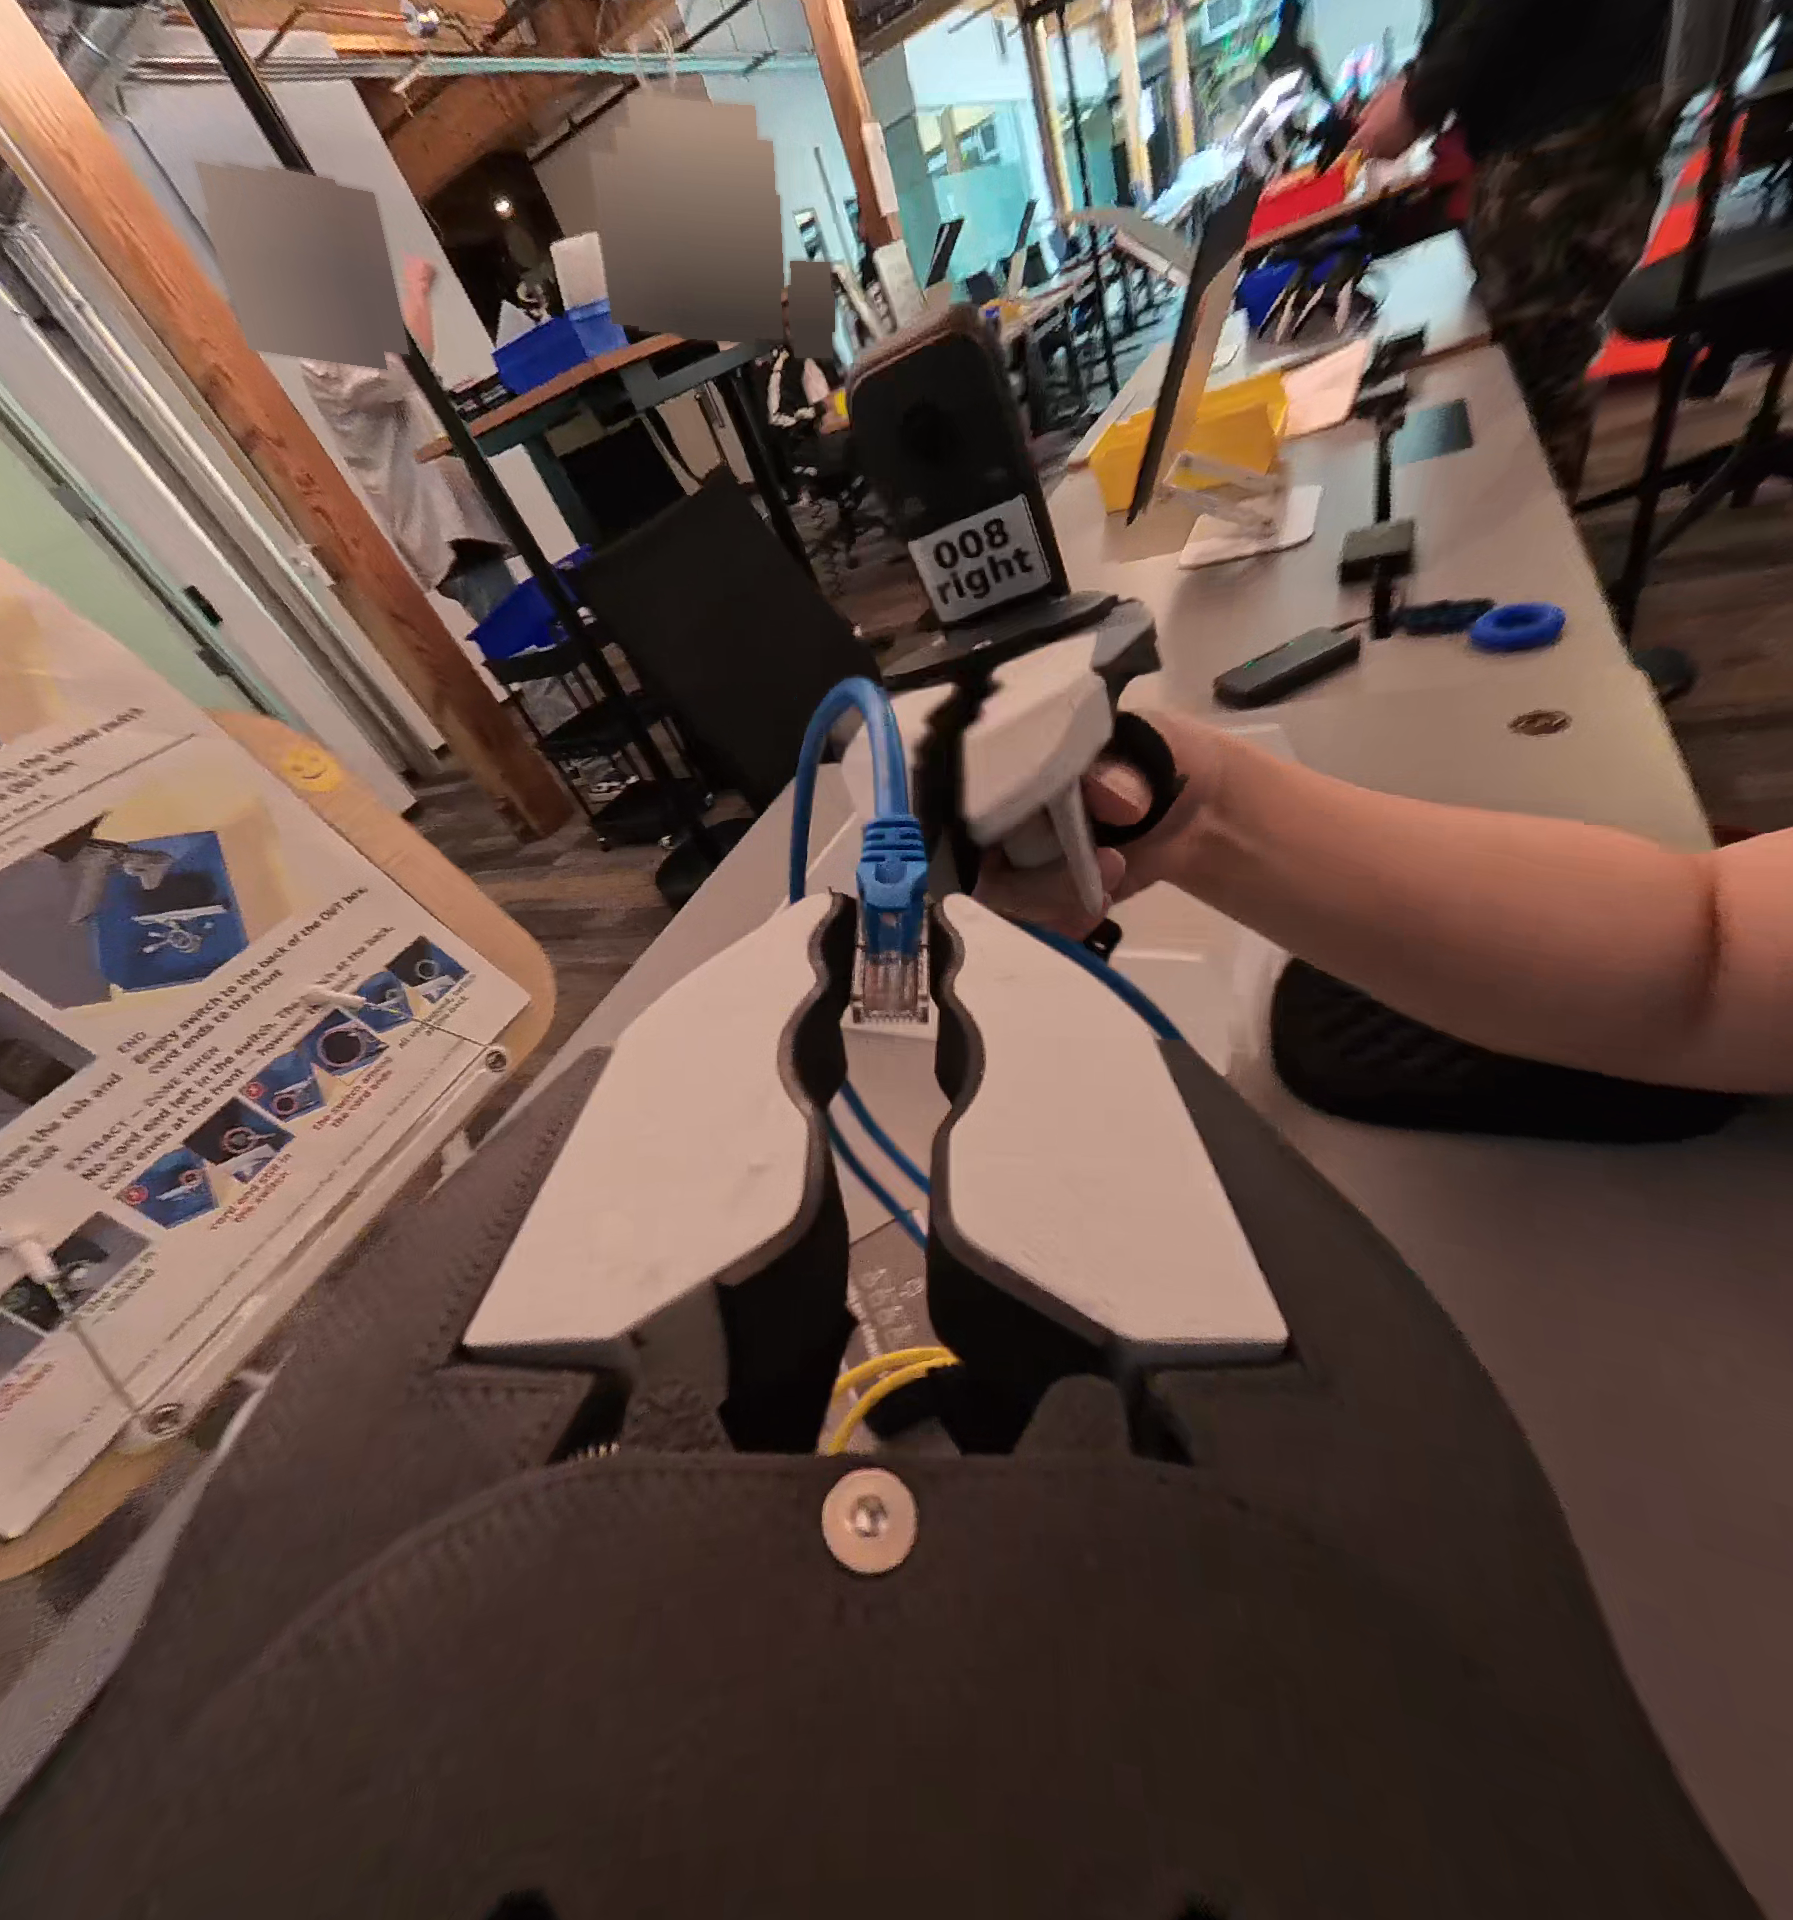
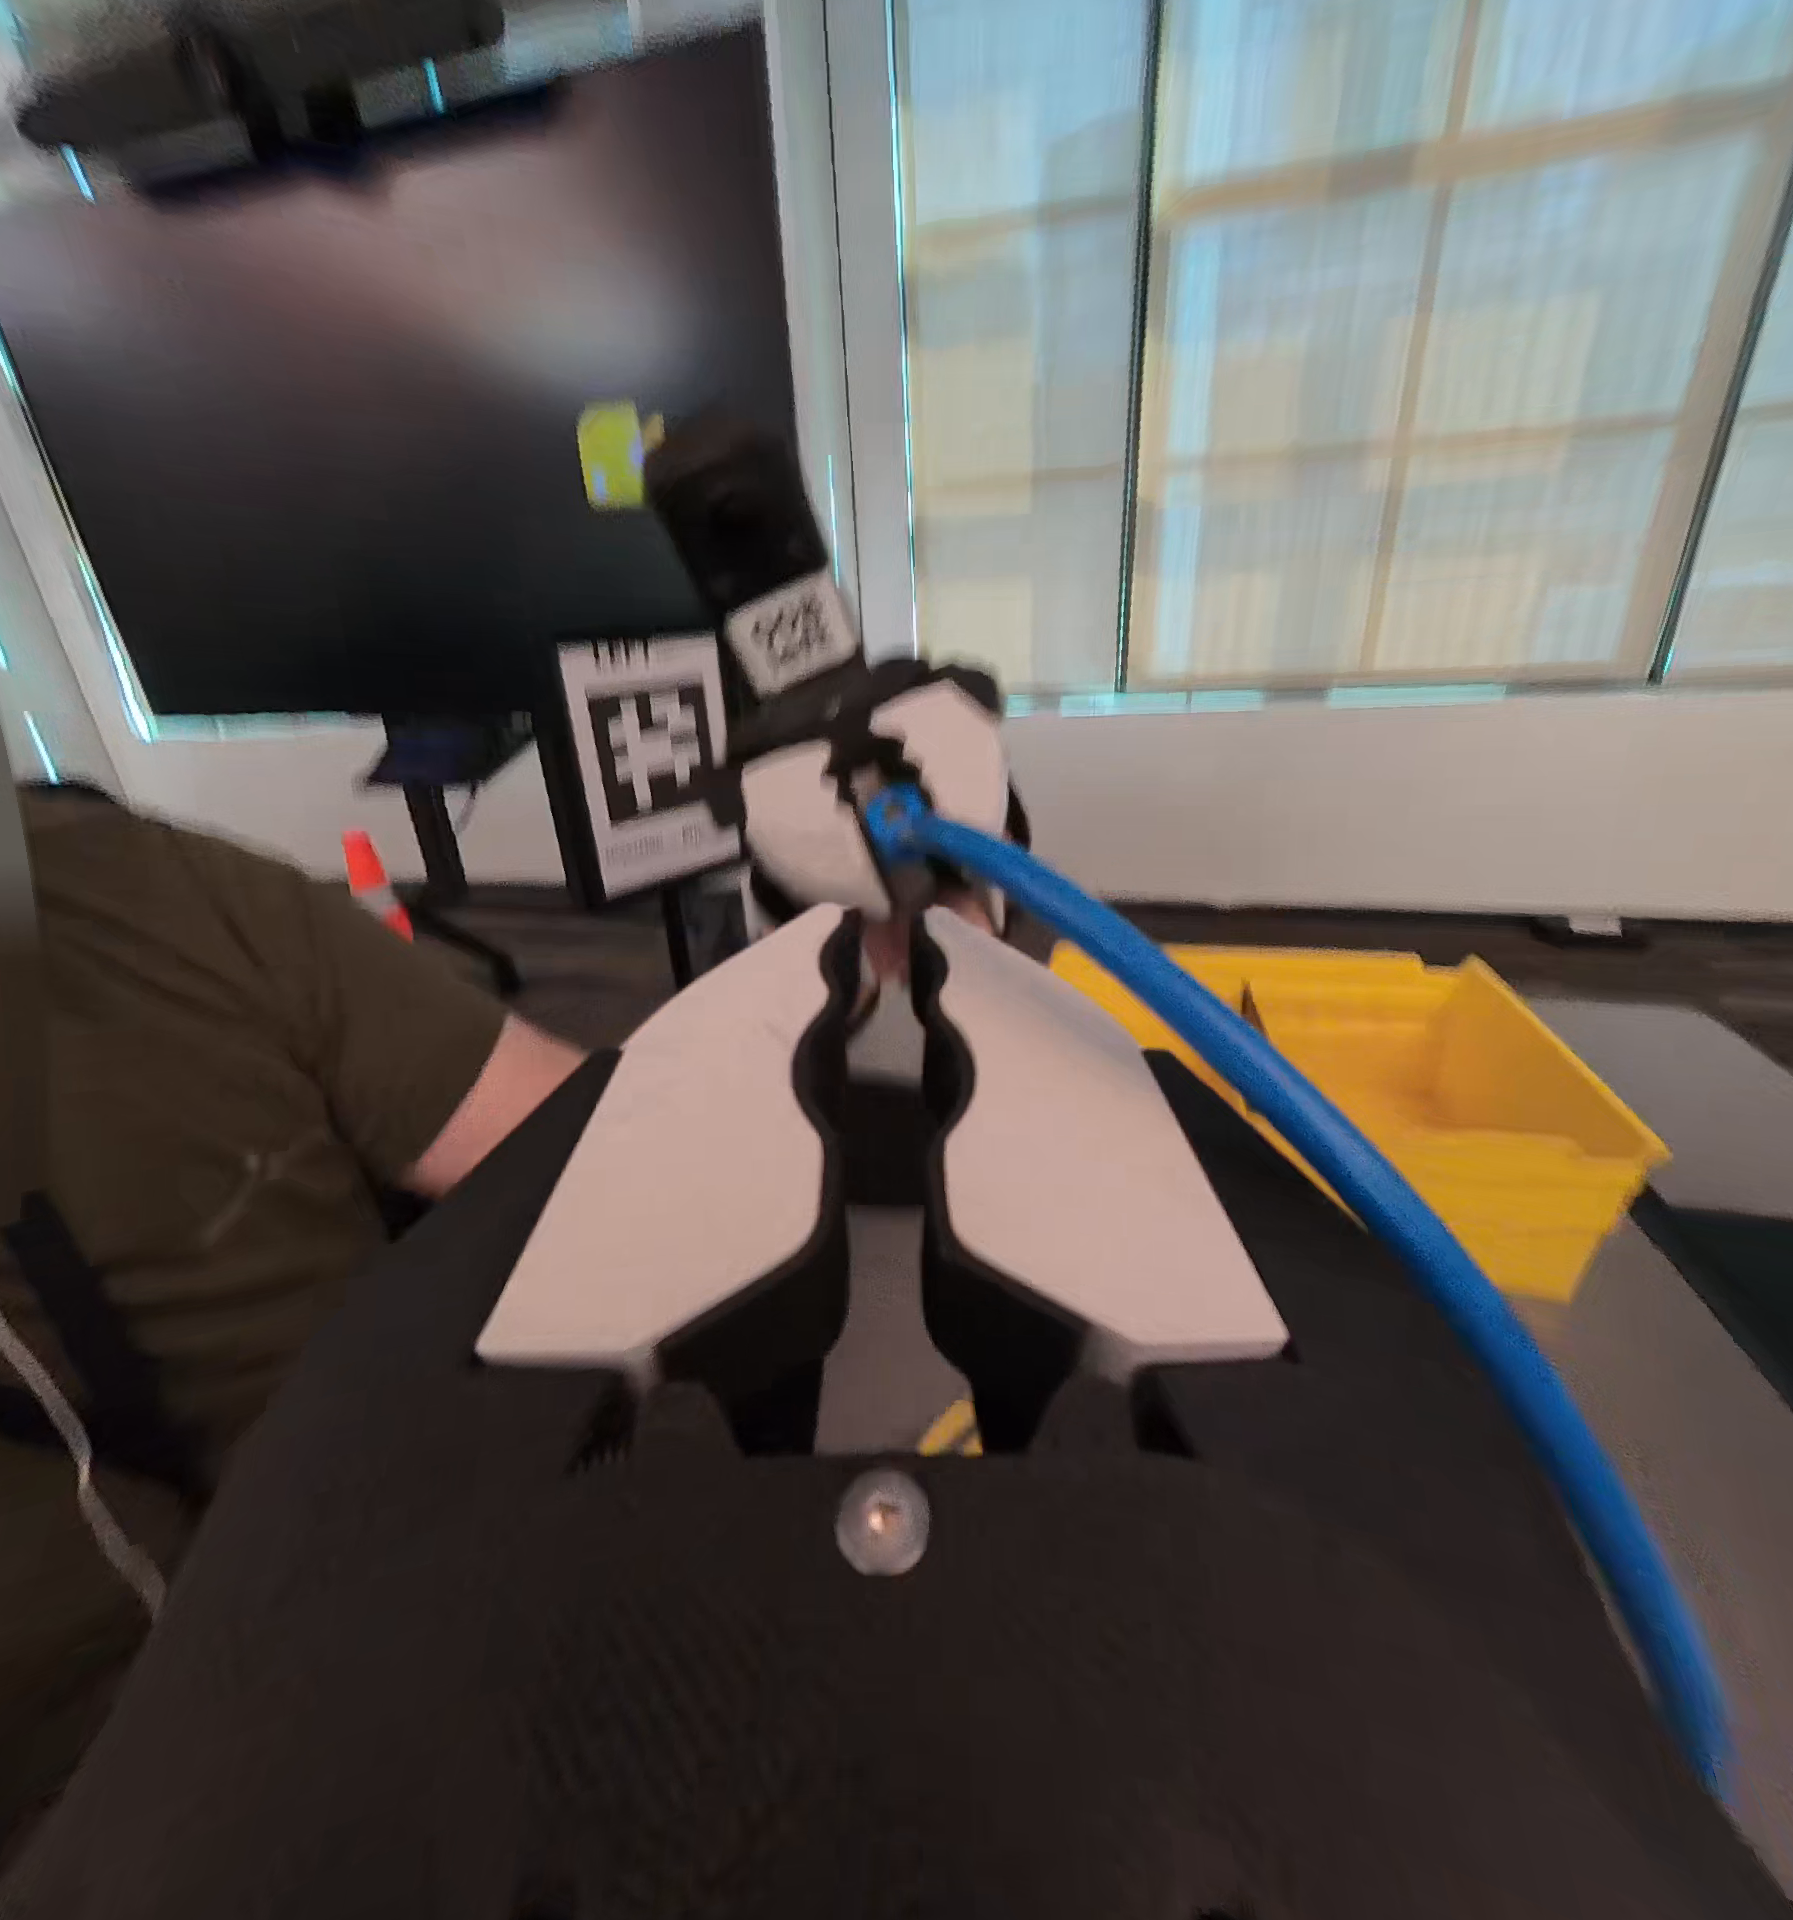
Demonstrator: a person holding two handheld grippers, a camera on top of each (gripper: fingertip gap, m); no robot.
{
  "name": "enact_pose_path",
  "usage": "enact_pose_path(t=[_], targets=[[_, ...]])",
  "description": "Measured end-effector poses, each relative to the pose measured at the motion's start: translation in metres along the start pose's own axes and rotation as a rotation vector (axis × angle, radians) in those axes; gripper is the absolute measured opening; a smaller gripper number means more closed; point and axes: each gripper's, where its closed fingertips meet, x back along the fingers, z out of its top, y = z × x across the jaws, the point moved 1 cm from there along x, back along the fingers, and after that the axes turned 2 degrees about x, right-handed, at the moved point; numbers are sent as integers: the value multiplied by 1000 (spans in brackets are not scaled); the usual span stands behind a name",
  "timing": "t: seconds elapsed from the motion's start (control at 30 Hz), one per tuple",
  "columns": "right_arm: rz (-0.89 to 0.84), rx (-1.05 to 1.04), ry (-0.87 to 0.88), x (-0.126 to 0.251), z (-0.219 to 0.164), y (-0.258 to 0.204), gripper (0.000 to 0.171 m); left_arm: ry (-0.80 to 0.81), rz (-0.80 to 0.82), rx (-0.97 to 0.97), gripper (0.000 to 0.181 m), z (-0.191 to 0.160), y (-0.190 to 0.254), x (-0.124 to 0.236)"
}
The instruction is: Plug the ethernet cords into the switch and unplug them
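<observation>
In the left wrist view my left gripper (image 1: pixel 892 951) is shut on the blue ethernet plug (image 1: pixel 890 914), clear tip pointing back at the camera. Its blue cord (image 1: pixel 850 727) arches up and drops behind the fingers. Under the fingers lie a grey device with small markings (image 1: pixel 874 1283), perhaps the switch, and a yellow cord (image 1: pixel 897 1366). My right gripper (image 1: pixel 949 790) hangs just beyond, in a hand. In the right wrist view my right gripper (image 2: pixel 887 966) is empty, jaws a narrow gap apart. The left gripper (image 2: pixel 887 831) faces it, with the blue cord (image 2: pixel 1287 1101) sweeping right.
An instruction board (image 1: pixel 196 1039) stands at the left. The person's forearm (image 1: pixel 1494 935) rests over a black pad (image 1: pixel 1474 1081). A yellow bin (image 2: pixel 1443 1122), a phone (image 1: pixel 1287 665) and a blue ring (image 1: pixel 1515 627) lie on the grey table (image 1: pixel 1494 1299). A person's olive-shirted torso (image 2: pixel 196 1039) is close on the left. Left and right tips are no more than a few centimetres apart.
</observation>
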Motion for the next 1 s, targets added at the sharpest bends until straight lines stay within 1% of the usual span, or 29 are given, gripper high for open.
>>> enact_pose_path(t=[0.07, 0.1, 0.17, 0.2, 0.23, 0.27, 0.3, 0.37, 0.4, 0.47, 0.5, 0.57, 0.63, 0.73, 0.9, 0.93, 1.0], targets=[[-6, 46, -187, 11, -14, -9, 15, 13, -43, 42, 12, 3, -1, 8], [12, 94, -273, 19, -19, -19, 16, 11, -56, 53, 12, 3, -2, 13], [31, 282, -371, 35, -19, -40, 16, 5, -103, 65, 12, 3, 1, 21], [22, 409, -357, 41, -12, -50, 18, 5, -144, 64, 12, 3, 6, 24], [-22, 529, -290, 45, 1, -55, 20, 13, -187, 59, 12, 6, 12, 28], [-89, 616, -180, 49, 21, -56, 20, 28, -230, 55, 12, 9, 19, 31], [-137, 648, -71, 53, 38, -56, 19, 46, -280, 49, 12, 13, 27, 34], [-197, 566, 77, 60, 59, -44, 17, 85, -354, 41, 12, 23, 43, 38], [-224, 506, 120, 61, 60, -31, 16, 104, -388, 38, 12, 27, 50, 39], [-235, 442, 121, 49, 46, -10, 17, 131, -442, 34, 12, 34, 63, 38], [-203, 444, 96, 36, 35, -7, 19, 137, -452, 33, 12, 36, 66, 36], [-99, 490, -15, 7, 8, -18, 27, 136, -414, 35, 12, 35, 62, 29], [-57, 529, -115, -13, -9, -29, 29, 127, -424, 42, 12, 31, 60, 27], [54, 419, -54, -23, -3, -49, 29, 148, -458, 100, 13, 33, 56, 30], [141, 330, 48, -31, 10, -65, 29, 166, -431, 119, 13, 33, 49, 28], [124, 329, 58, -33, 13, -64, 28, 174, -421, 130, 13, 34, 46, 27], [23, 339, 93, -35, 21, -53, 23, 187, -400, 154, 13, 34, 39, 28]])
